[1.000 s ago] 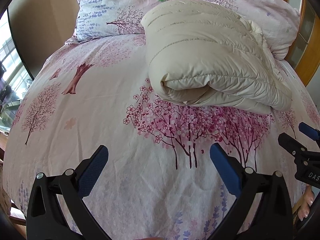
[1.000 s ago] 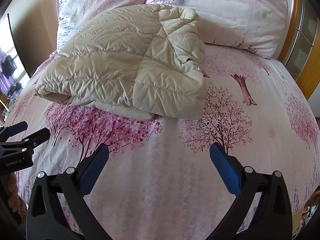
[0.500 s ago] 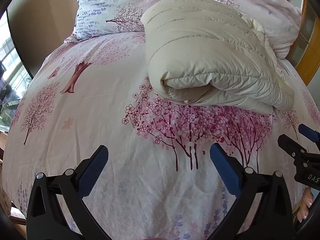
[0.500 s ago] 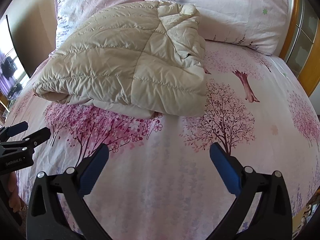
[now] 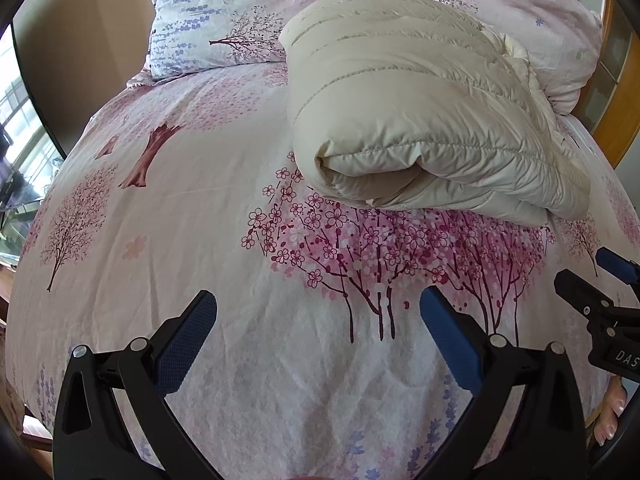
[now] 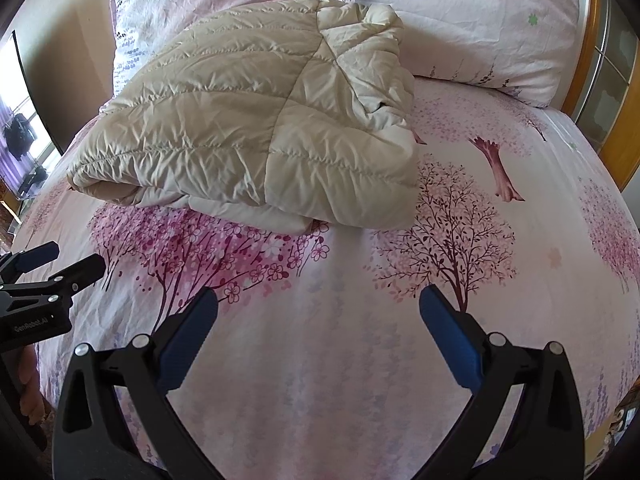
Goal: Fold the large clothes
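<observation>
A cream quilted down coat (image 5: 420, 120) lies folded into a thick bundle on the bed, its rolled edge facing me; it also shows in the right wrist view (image 6: 256, 132). My left gripper (image 5: 318, 320) is open and empty above the bedsheet, short of the coat. My right gripper (image 6: 318, 320) is open and empty, also short of the coat. Each gripper shows in the other's view: the right one at the right edge (image 5: 592, 280), the left one at the left edge (image 6: 52, 264).
The bed (image 5: 160, 240) has a pink sheet printed with trees. Two matching pillows (image 6: 460, 20) lie behind the coat at the headboard. A wooden frame (image 6: 616, 112) stands at the right. A window (image 5: 20, 152) is at the left.
Both grippers have edged slightly forward towards the coat, which now looks a little nearer. The coat has not moved and both grippers stay open.
</observation>
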The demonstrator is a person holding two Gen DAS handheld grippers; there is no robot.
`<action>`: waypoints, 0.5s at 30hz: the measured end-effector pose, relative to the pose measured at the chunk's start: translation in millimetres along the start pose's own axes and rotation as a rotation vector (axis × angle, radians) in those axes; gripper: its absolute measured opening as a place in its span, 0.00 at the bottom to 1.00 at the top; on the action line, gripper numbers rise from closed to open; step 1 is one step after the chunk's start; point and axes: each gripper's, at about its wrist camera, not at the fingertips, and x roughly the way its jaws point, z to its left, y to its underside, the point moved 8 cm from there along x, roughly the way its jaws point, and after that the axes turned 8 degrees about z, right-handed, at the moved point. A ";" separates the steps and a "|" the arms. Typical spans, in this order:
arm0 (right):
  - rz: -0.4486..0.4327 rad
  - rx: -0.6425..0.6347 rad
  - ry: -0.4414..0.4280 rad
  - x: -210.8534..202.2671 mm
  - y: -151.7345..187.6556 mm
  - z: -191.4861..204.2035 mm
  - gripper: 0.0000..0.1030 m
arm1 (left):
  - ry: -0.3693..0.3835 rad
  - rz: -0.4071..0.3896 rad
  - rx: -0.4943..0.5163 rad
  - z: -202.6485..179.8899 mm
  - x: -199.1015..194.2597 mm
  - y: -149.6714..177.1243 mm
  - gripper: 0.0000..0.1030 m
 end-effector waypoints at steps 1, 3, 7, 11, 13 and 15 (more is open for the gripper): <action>0.000 0.000 -0.001 0.1 0.1 0.2 0.98 | 0.000 0.000 0.001 0.0 0.1 0.1 0.99; 0.002 0.001 -0.003 0.6 0.3 0.6 0.98 | -0.001 0.001 0.003 -0.2 0.6 -0.3 0.99; 0.004 0.002 -0.007 1.7 0.2 0.1 0.98 | -0.001 0.001 0.005 -1.5 0.5 0.6 0.99; 0.005 0.004 -0.012 2.4 0.6 1.1 0.98 | 0.005 0.003 0.004 -2.5 1.2 0.7 0.99; 0.006 0.004 -0.014 2.8 0.6 0.8 0.98 | 0.005 0.005 0.004 -3.0 1.5 0.9 0.99; 0.007 0.006 -0.016 3.4 1.0 0.7 0.98 | 0.006 0.004 0.004 -3.0 1.7 0.7 0.99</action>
